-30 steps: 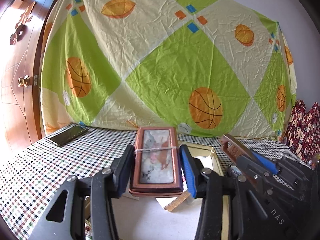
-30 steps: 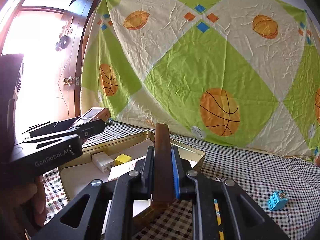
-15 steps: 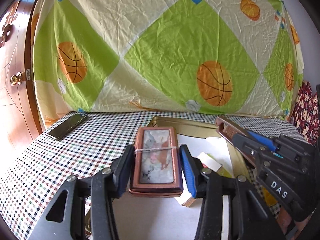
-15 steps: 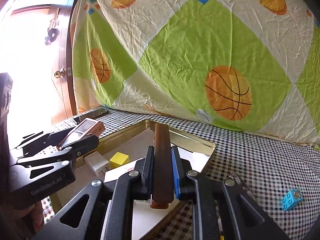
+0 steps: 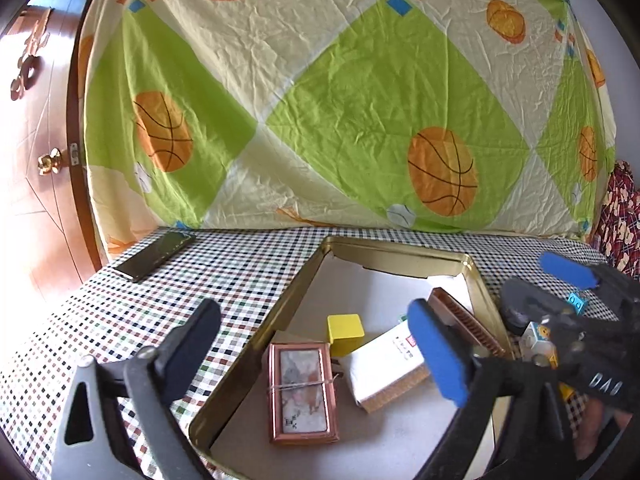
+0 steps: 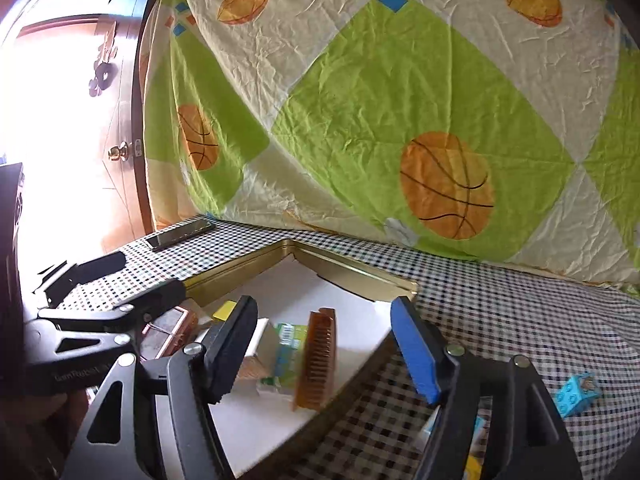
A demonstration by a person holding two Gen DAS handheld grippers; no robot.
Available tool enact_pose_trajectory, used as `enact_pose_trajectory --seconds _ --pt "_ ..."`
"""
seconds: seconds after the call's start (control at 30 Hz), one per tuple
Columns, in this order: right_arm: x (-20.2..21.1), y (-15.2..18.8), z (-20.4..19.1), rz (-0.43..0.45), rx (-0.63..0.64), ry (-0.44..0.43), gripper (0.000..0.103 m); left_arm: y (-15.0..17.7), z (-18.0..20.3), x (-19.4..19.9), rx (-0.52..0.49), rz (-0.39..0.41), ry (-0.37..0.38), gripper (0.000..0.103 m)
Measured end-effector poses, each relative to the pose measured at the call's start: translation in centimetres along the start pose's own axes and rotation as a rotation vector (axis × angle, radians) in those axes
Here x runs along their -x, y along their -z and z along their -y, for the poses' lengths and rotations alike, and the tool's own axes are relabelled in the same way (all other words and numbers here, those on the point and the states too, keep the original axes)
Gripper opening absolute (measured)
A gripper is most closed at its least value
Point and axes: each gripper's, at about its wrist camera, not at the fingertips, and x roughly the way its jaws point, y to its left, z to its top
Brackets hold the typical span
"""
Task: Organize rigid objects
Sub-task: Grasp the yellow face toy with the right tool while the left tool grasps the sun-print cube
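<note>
A gold tin tray [image 5: 400, 249] [image 6: 352, 270] with a white liner lies on the checkered table. A copper-framed box [image 5: 302, 392] tied with string lies flat in its near left corner, below my open, empty left gripper [image 5: 320, 344]. A brown comb [image 6: 318, 360] [image 5: 464, 322] is inside the tray by its right wall, blurred and on edge, between the spread fingers of my open right gripper [image 6: 324, 344]. A yellow cube [image 5: 345, 330] and a white box [image 5: 386, 368] also lie in the tray.
A black phone [image 5: 154, 256] lies at the table's back left. A blue toy brick [image 6: 576, 394] and other small toys [image 5: 538, 338] lie right of the tray. A patterned sheet hangs behind the table. A wooden door is at the left.
Both grippers opened. The copper-framed box left my left gripper and lies in the tray. The comb left my right gripper and is in the tray.
</note>
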Motion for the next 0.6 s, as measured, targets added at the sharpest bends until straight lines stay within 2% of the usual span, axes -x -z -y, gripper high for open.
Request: enact_pose_trajectory --seconds 0.1,0.2,0.33,0.43,0.6 --pt "1.6 1.2 3.6 -0.024 -0.025 0.068 0.072 0.2 0.5 0.8 0.014 0.009 0.016 0.101" --pt "2.7 2.6 7.9 -0.058 -0.121 0.125 0.072 0.6 2.0 1.5 0.012 0.012 0.052 0.102" --pt "3.2 3.9 11.1 -0.112 -0.216 0.140 0.072 0.9 4.9 2.2 -0.030 0.017 0.095 0.102" --pt "3.0 4.3 10.9 -0.162 -0.236 0.118 0.072 0.8 6.5 2.5 -0.044 0.023 0.105 0.102" --pt "0.9 4.8 7.5 -0.300 -0.182 0.040 0.072 0.9 7.9 2.5 -0.047 0.015 0.117 0.102"
